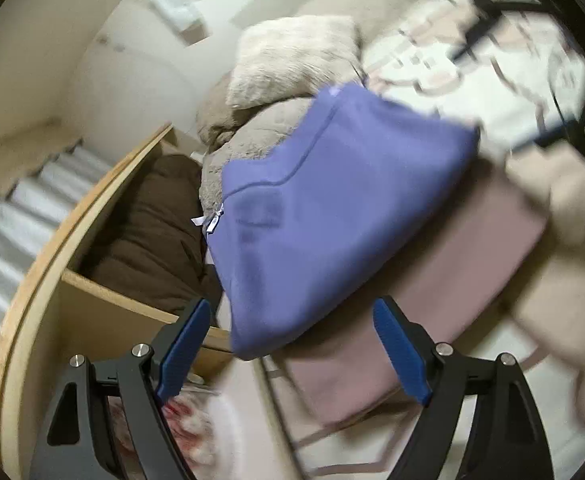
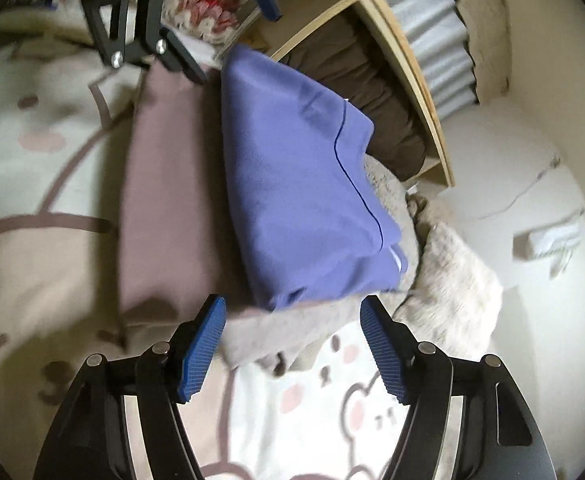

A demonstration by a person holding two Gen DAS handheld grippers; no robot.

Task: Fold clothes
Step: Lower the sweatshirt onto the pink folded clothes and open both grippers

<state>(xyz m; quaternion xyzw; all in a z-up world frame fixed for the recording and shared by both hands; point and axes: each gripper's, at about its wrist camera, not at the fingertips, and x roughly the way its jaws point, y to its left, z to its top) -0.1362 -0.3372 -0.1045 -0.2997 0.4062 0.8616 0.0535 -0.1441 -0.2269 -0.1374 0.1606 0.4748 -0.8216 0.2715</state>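
Purple fleece, folded into a compact block, is your garment [image 1: 332,200]: it lies on a folded mauve piece [image 1: 412,300] on the bed, with one end propped up on a heap of beige fuzzy blankets [image 1: 292,60]. A seam line curves across its top, and a small white bow [image 1: 212,220] sits at the edge nearest the shelf.

Your left gripper [image 1: 292,352] hangs wide open with nothing between its blue pads, just short of the garment's near folded edge. Your right gripper [image 2: 292,344] is also spread wide and holds nothing; it faces the opposite folded edge, where the purple meets the beige blanket.

On one long side, the mauve piece runs out beyond the purple edge, and past it spreads the cream bedspread [image 2: 32,140] with its bear print, flat and open. On the other long side, room is tight: a wooden shelf [image 1: 104,196] with a brown bundle [image 1: 152,232] in its compartment stands close to the garment, with grey pleated curtains [image 1: 20,220] behind it.
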